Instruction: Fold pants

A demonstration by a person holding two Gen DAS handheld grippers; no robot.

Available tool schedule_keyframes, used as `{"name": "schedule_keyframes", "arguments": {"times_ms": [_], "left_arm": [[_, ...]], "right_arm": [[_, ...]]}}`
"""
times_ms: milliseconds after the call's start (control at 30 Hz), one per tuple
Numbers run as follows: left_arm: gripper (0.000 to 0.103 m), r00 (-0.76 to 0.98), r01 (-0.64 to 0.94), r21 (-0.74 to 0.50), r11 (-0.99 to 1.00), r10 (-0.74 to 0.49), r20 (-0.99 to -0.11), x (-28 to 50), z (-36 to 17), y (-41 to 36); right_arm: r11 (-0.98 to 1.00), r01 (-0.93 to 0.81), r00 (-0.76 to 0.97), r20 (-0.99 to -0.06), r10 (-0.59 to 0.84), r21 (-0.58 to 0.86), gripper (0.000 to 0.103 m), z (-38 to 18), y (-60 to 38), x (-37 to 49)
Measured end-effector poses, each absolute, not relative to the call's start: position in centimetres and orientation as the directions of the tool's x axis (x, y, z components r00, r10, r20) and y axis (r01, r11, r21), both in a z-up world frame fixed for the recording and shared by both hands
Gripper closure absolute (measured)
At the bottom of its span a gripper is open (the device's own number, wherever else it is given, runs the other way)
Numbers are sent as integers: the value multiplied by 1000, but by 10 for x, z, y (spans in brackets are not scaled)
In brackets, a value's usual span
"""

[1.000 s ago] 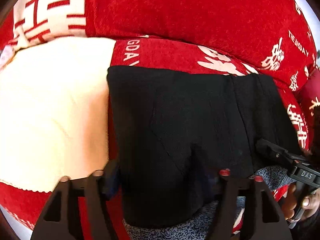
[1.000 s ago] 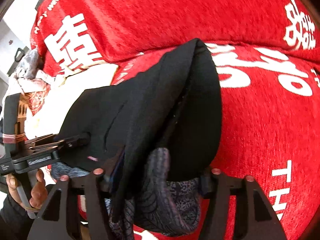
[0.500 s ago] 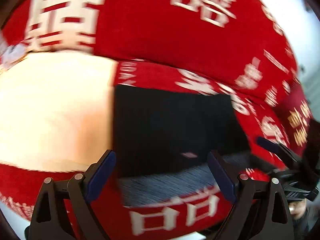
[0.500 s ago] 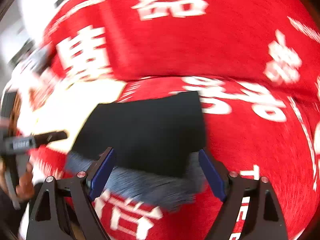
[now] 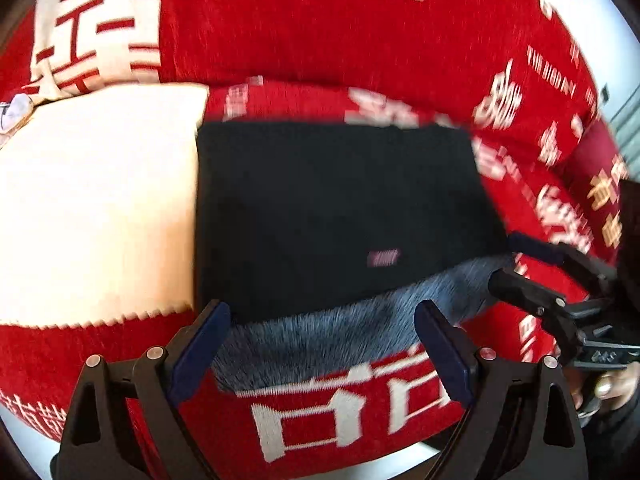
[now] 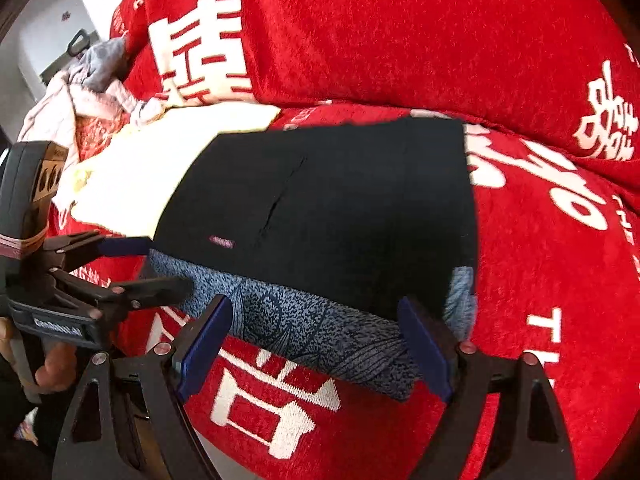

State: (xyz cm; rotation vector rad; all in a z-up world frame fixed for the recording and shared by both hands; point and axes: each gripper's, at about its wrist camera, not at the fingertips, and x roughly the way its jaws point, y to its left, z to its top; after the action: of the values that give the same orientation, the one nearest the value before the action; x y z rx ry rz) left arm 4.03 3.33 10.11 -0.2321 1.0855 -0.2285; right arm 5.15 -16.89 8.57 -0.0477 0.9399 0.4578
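Your left gripper (image 5: 320, 344) and right gripper (image 6: 316, 334) both gape apart, holding nothing, with the folded black pants (image 6: 340, 208) at 12 o'clock on the red sofa (image 6: 540, 280).

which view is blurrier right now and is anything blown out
Left wrist view: motion-smeared, the pants label and red cover lettering streaked, the cream cloth blown out. Right wrist view: sharper, the grey lining pattern readable; cream cloth also overexposed.

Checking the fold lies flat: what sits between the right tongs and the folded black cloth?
In the right wrist view, a band of blue-grey patterned fabric lies between the open right tongs and the folded black pants, resting on the red sofa cover.
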Motion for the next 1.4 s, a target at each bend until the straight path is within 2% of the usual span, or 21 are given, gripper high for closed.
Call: {"name": "schedule_keyframes", "arguments": {"times_ms": [167, 433, 600, 733, 867, 933, 1133, 1267, 1333, 1400], "left_arm": [[10, 477, -14, -220, 975, -187, -859, 89, 126, 43], [10, 330, -191, -67, 979, 0, -944, 179, 88, 50], [9, 267, -225, -80, 971, -18, -964, 192, 57, 66], [1, 268, -236, -97, 967, -31, -963, 191, 45, 67], [0, 269, -242, -106, 965, -38, -962, 189, 50, 72], [0, 301, -225, -69, 972, 2, -954, 178, 66, 70], [0, 409, -166, -90, 982, -14, -912, 106, 105, 57], [0, 390, -141, -99, 985, -37, -920, 70, 95, 42], [0, 346, -141, -69, 988, -16, -938, 63, 75, 35], [0, 338, -159, -106, 982, -47, -940, 60, 64, 36]], "right_arm": [[931, -341, 578, -752, 317, 130, 16, 119, -174, 90], [924, -351, 488, -813, 318, 151, 16, 100, -140, 173], [934, -327, 438, -853, 284, 143, 16, 72, -140, 202], [949, -282, 384, -891, 243, 137, 14, 46, -148, 211], [952, -294, 407, -891, 200, 80, 11, 49, -142, 206], [952, -304, 456, -871, 183, 41, 11, 66, -139, 193], [935, -355, 562, -800, 209, -5, 10, 107, -138, 111], [919, -394, 545, -811, 212, -25, 9, 90, -136, 64], [915, -404, 497, -836, 231, 12, 9, 70, -139, 53], [915, -403, 492, -839, 232, 17, 9, 55, -143, 49]]}}
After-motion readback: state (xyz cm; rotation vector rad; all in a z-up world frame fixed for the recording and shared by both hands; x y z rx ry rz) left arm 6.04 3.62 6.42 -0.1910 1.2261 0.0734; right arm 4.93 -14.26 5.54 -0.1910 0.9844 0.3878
